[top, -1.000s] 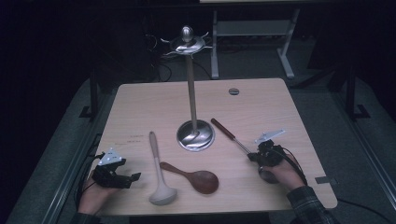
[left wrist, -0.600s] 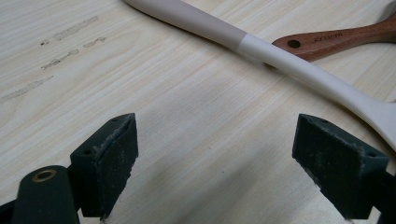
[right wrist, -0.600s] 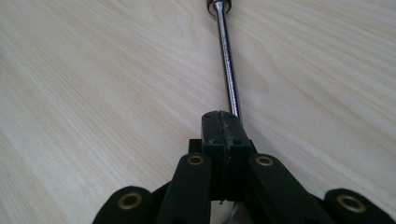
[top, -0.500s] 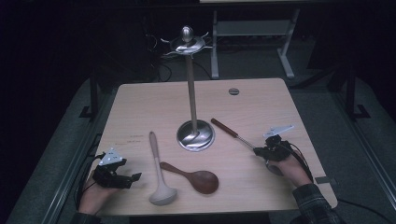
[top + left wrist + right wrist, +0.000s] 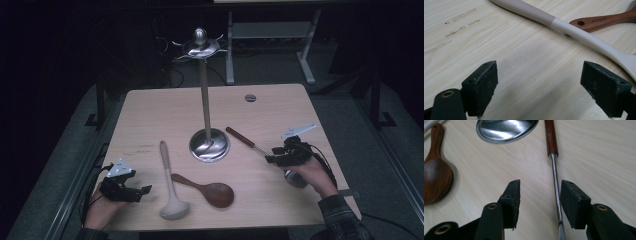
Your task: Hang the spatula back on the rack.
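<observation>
Letting go of the metal utensil [image 5: 555,192] is the step in hand: the right gripper [image 5: 540,200] has just been opening, its jaws now standing apart with the thin steel shaft between them, seemingly untouched. The utensil is lying on the table [image 5: 150,115] right of the stand's base [image 5: 209,145]. Next comes a firmer re-grip for lifting. Compared with a second ago, the right hand is sitting slightly farther back. The left gripper [image 5: 539,82] is resting with its jaws wide apart.
</observation>
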A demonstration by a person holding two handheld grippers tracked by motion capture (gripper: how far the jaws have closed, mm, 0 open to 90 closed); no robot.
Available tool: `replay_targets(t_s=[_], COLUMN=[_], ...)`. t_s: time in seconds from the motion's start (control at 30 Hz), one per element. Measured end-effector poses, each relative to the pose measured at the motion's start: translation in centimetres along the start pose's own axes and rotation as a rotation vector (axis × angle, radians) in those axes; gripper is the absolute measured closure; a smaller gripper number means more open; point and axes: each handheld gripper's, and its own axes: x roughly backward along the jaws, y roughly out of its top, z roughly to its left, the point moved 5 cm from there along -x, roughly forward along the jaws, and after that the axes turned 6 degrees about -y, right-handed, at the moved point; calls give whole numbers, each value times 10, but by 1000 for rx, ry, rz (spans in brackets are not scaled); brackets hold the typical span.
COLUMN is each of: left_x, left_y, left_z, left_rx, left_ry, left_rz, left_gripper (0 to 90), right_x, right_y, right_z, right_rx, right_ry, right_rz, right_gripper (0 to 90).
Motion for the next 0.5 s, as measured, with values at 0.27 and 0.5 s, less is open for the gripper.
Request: replay_targets(t_s=[0.27, 0.5], left_x=[0, -1], left_y=[0, 0], left_z=[-1, -1], left_rx=[2, -2], left_ry=[-3, -6], left_rz=[2, 2], left_gripper=[140, 140], right_x=[-9, -26], right_y=[28, 56], right_z=[-4, -4], right_rx=[43, 78], right_ry=[-26, -38], right_rz=[77, 168], right_gripper=[486, 502])
